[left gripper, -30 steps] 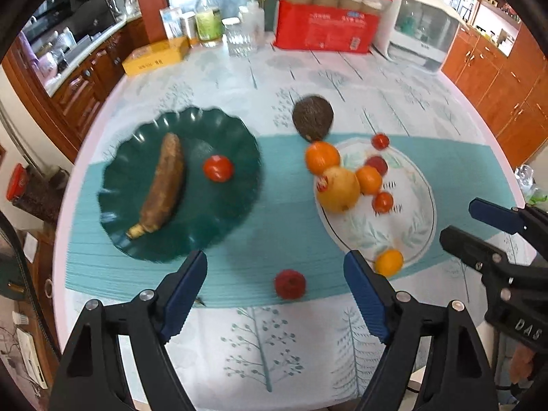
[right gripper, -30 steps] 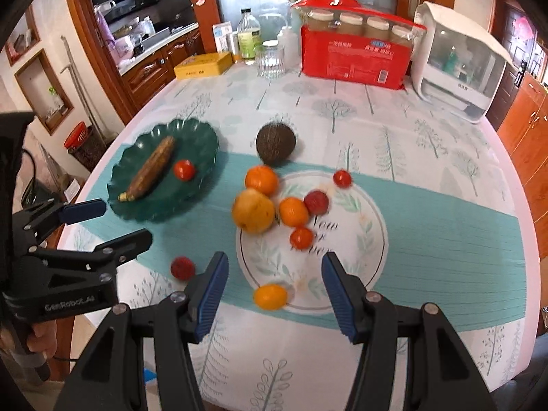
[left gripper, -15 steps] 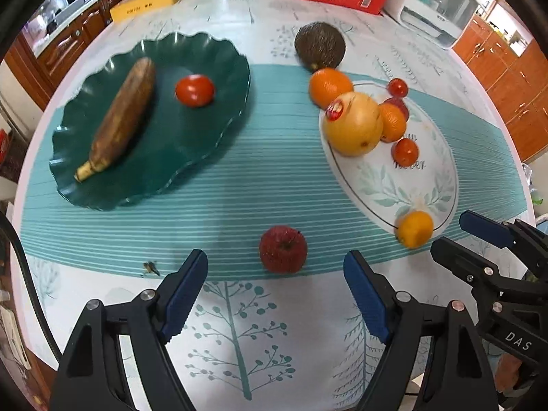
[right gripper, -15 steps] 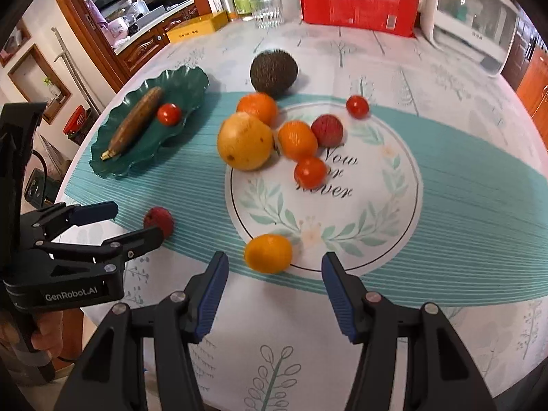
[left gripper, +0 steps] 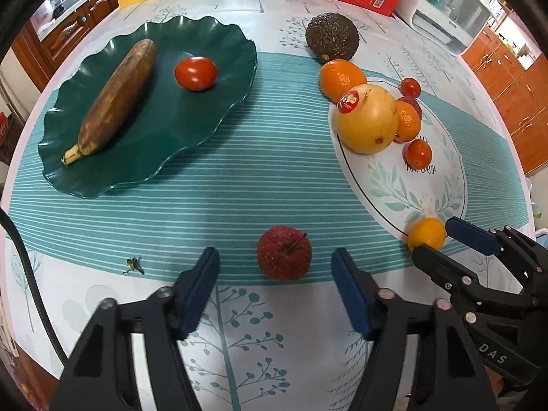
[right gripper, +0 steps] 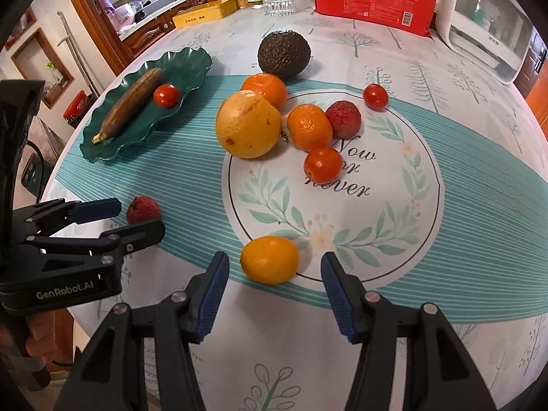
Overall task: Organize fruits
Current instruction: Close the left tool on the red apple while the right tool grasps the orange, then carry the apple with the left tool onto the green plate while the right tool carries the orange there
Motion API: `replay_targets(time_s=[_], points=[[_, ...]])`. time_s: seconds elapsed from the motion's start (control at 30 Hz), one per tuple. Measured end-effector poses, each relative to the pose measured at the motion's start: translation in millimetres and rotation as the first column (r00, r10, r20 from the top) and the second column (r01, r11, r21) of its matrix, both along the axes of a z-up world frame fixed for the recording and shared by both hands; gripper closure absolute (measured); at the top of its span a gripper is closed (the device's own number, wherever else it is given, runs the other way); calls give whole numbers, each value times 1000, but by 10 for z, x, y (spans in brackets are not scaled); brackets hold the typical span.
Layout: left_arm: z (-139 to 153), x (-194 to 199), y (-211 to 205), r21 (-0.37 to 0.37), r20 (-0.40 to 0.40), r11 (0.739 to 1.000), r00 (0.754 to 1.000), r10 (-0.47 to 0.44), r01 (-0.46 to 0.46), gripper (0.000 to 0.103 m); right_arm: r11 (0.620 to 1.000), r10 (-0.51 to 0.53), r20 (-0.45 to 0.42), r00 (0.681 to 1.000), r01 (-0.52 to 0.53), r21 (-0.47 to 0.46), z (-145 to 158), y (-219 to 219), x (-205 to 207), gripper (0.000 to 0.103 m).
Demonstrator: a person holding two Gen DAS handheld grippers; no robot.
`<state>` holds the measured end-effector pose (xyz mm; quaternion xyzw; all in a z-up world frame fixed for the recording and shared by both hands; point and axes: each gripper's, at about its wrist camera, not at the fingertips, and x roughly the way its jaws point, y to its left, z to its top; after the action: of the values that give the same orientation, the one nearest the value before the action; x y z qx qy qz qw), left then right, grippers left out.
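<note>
Left tool (left gripper: 275, 284) is closing around the red fruit (left gripper: 284, 252) on the tabletop (left gripper: 239, 342), pads not touching. Right tool (right gripper: 274, 284) is closing around the small orange (right gripper: 269, 259), also clear. Beyond lies the green plate (left gripper: 205, 130) holding a banana (left gripper: 116, 96).

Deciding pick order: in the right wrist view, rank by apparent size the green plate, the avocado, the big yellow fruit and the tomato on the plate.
1. green plate
2. big yellow fruit
3. avocado, though it sits farther back, so these two are uncertain
4. tomato
</note>
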<state>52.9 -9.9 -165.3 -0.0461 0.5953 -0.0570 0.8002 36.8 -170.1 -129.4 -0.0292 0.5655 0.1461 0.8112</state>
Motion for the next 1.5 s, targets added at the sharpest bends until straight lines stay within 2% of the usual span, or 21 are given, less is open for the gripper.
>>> replay_targets(time_s=[0.17,0.27,0.33,1.17,1.5], points=[[-14,15,0,-8,-2,1000,1000,7,-7,53,1000,8,-11,1000,-8,3,-42,5,18,59],[-14,18,0,-10,2,1000,1000,13,-13,63,1000,23,-11,1000,-23,3,-43,38,10,65],[-13,15,-5,-21,2,1000,1000,12,-12,72,1000,30,-5,1000,-30,-9,-39,64,-3,65],[57,-61,-49,-16,-29,999,999,-36,36,73,998,57,-32,998,-57,-24,-13,132,-50,67],[280,-50,-9,-28,-12,999,999,-41,41,73,995,95,-5,995,-95,-28,229,297,-42,67]])
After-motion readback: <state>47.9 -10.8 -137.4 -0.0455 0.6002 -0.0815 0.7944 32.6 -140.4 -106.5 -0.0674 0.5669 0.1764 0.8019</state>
